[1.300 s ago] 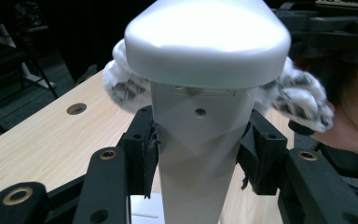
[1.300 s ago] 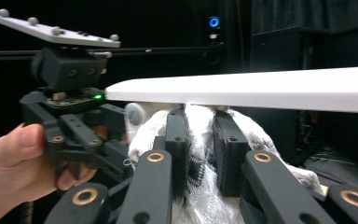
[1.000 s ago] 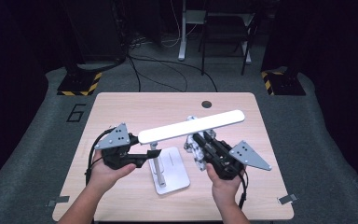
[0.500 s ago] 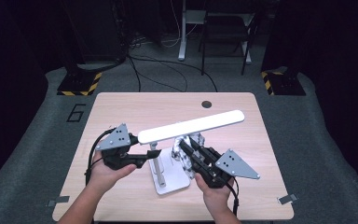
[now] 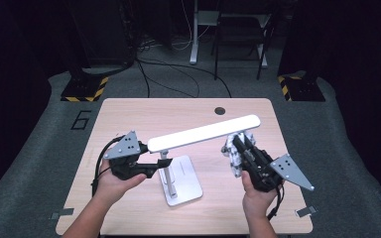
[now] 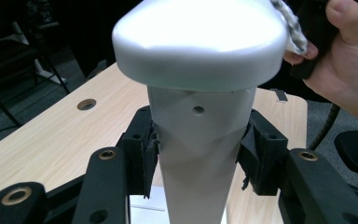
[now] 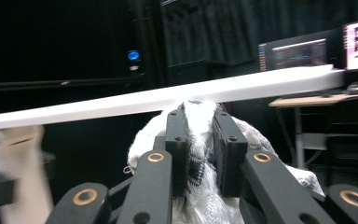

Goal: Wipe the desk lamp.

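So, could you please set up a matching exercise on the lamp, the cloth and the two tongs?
Things:
1. Left tongs
2. Right tongs
3. Lamp head
4. Lamp base

States:
A. flat on the table
B. clamped on a white cloth
C. gripping the lamp post
D. long bar, lit white, above the cloth

Pairs: 1-C, 2-B, 3-D, 4-A

A white desk lamp (image 5: 203, 135) stands upright mid-table, a crumpled white cloth (image 5: 232, 153) pressed under its bar head.
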Demonstrator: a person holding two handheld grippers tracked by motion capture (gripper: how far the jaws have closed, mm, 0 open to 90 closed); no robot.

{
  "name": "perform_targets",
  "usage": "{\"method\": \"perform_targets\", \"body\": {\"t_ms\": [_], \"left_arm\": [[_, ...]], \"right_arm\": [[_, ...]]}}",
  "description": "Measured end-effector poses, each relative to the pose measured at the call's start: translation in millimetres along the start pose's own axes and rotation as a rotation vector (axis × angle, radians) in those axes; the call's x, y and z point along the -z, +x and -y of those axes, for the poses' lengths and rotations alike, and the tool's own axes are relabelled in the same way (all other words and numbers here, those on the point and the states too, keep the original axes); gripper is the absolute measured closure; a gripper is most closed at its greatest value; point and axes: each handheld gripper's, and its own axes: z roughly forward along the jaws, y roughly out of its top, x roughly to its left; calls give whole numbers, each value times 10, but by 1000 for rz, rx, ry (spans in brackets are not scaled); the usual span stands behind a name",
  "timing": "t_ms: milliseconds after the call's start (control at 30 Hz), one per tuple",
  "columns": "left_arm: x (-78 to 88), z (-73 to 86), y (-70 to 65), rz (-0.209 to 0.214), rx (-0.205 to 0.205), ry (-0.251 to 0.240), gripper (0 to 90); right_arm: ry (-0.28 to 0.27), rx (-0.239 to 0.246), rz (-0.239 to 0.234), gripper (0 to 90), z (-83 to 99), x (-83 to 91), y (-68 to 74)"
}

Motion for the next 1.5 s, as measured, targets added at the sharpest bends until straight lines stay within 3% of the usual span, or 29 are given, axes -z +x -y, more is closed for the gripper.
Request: {"method": "perform_targets", "body": {"t_ms": [100,200,433,500,667,733,767,867,1000,1133,1300,1500], "left_arm": [[-6,1,-3,4,11,2,521],[-8,5,-5,7,20,4,521],[-15,16,-4,5,16,1,520],[-12,18,-2,6,16,2,520],[-20,14,3,12,27,4,523],[-22,10,5,14,24,8,524],[-24,5,5,11,19,12,524],[-29,-1,3,6,19,15,524],[-31,-1,2,6,23,15,524],[-34,-4,1,8,22,17,524],[-35,-3,2,2,23,18,523],[-46,-5,1,-1,20,19,523]], "right_arm": [[0,-9,6,781,-13,7,-32],[6,10,-9,781,-1,-6,63],[46,49,-127,781,72,-128,405],[49,64,-133,781,78,-148,436],[55,72,-106,781,49,-133,329],[49,64,-75,781,25,-105,238],[39,41,-41,781,-3,-72,111],[29,28,-15,781,-26,-51,9],[13,20,72,781,-90,13,-218],[-5,6,119,781,-122,74,-379],[-2,14,100,781,-105,68,-292],[24,33,-10,781,-46,-25,12]]}}
